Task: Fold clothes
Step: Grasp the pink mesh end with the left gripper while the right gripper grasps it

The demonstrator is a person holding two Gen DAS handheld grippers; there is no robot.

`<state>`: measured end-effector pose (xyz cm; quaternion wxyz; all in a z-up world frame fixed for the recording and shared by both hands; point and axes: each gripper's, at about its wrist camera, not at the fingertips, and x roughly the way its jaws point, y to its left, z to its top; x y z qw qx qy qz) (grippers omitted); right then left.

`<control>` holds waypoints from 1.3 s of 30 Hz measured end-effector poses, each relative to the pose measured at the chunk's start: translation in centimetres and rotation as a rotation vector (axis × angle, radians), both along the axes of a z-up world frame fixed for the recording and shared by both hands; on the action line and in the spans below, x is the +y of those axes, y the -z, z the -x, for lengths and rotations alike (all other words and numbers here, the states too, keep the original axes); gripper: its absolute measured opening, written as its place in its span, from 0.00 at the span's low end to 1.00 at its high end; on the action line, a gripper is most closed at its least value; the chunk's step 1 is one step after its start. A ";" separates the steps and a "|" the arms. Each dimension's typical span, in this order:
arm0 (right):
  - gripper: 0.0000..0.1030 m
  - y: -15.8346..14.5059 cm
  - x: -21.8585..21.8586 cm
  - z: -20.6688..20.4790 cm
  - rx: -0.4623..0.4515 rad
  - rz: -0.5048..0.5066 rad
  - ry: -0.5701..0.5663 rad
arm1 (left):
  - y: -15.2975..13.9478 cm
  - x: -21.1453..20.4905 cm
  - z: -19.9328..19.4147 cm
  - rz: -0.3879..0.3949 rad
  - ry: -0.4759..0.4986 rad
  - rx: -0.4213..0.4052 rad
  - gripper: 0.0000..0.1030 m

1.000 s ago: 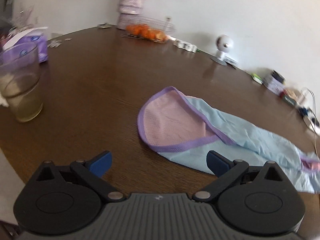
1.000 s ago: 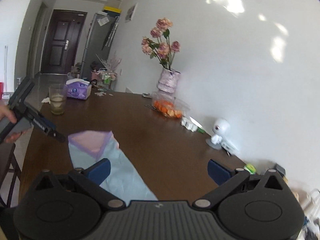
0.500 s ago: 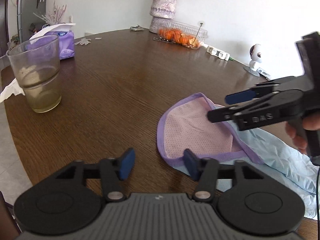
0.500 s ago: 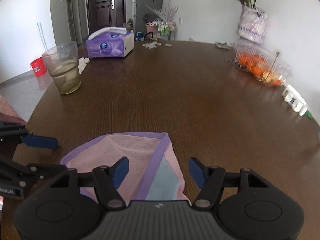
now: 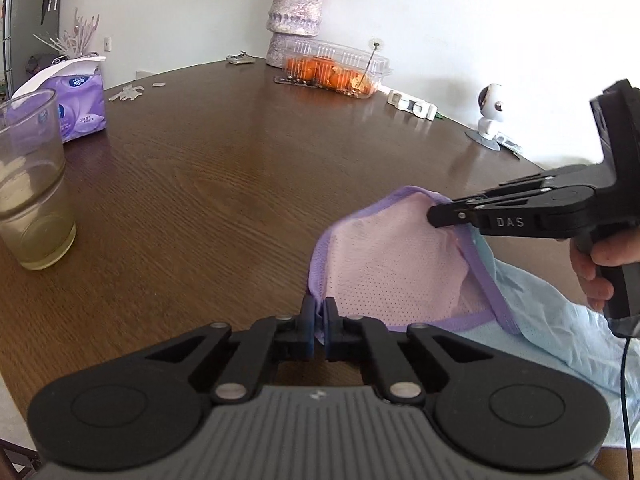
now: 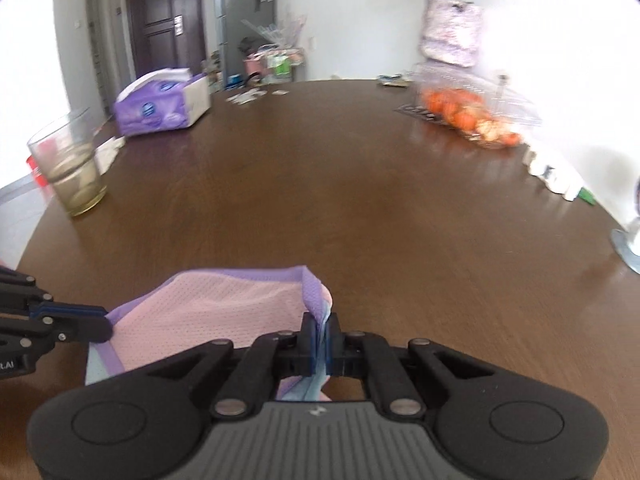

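A small garment lies on the brown wooden table: pink mesh lining, purple trim, light blue outer cloth trailing to the right. My left gripper is shut on the near left part of the purple waistband. My right gripper comes in from the right, held by a hand, and is shut on the far edge of the waistband. In the right wrist view the garment bunches up between the right gripper pads, and the left gripper pinches the waistband's left corner.
A glass of cloudy liquid stands at the left, with a purple tissue box behind it. A clear box of oranges, a vase and a small white figure line the far edge by the wall.
Both grippers went from wide open to shut on the waistband. The right gripper swung down from above the table to the garment's far edge; the left one moved forward to its near edge.
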<state>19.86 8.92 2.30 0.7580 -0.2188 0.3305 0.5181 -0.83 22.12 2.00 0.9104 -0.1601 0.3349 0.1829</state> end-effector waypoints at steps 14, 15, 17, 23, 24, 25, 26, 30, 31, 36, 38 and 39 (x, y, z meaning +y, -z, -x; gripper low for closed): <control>0.03 -0.3 -6.2 -6.2 0.003 -0.029 0.439 | -2.1 -1.7 -13.4 -0.042 0.133 0.012 0.03; 0.03 -0.2 -7.3 -6.7 0.013 -0.036 0.474 | -2.2 -2.3 -14.4 -0.044 0.151 0.015 0.03; 0.03 -0.2 -9.6 -7.5 0.027 -0.044 0.542 | -2.3 -3.8 -16.5 -0.044 0.195 0.017 0.03; 0.03 -0.8 -16.8 -8.9 0.030 -0.062 0.715 | -1.8 -9.6 -21.0 -0.074 0.298 0.012 0.03; 0.03 -0.8 -17.8 -9.1 0.027 -0.062 0.736 | -1.8 -10.4 -21.6 -0.057 0.312 0.007 0.03; 0.02 -1.0 -18.8 -9.3 0.021 -0.059 0.759 | -1.8 -11.3 -22.1 -0.049 0.332 0.002 0.03; 0.02 -1.1 -19.8 -9.6 0.013 -0.053 0.780 | -1.8 -12.3 -22.6 -0.054 0.353 -0.003 0.03; 0.02 -1.3 -23.8 -10.3 0.003 -0.035 0.860 | -2.0 -16.1 -24.5 -0.065 0.428 -0.023 0.03; 0.03 -1.3 -24.9 -10.3 0.002 -0.029 0.878 | -2.0 -17.0 -25.1 -0.063 0.444 -0.026 0.03; 0.02 -1.4 -30.2 -9.8 -0.003 -0.007 0.954 | -1.9 -21.5 -28.1 -0.079 0.547 -0.013 0.03; 0.03 -2.0 -32.4 -8.8 -0.004 -0.008 0.974 | -1.8 -23.2 -29.1 -0.085 0.579 -0.013 0.03; 0.03 -2.3 -33.2 -8.7 -0.006 -0.006 0.983 | -1.8 -23.8 -29.4 -0.083 0.594 -0.014 0.03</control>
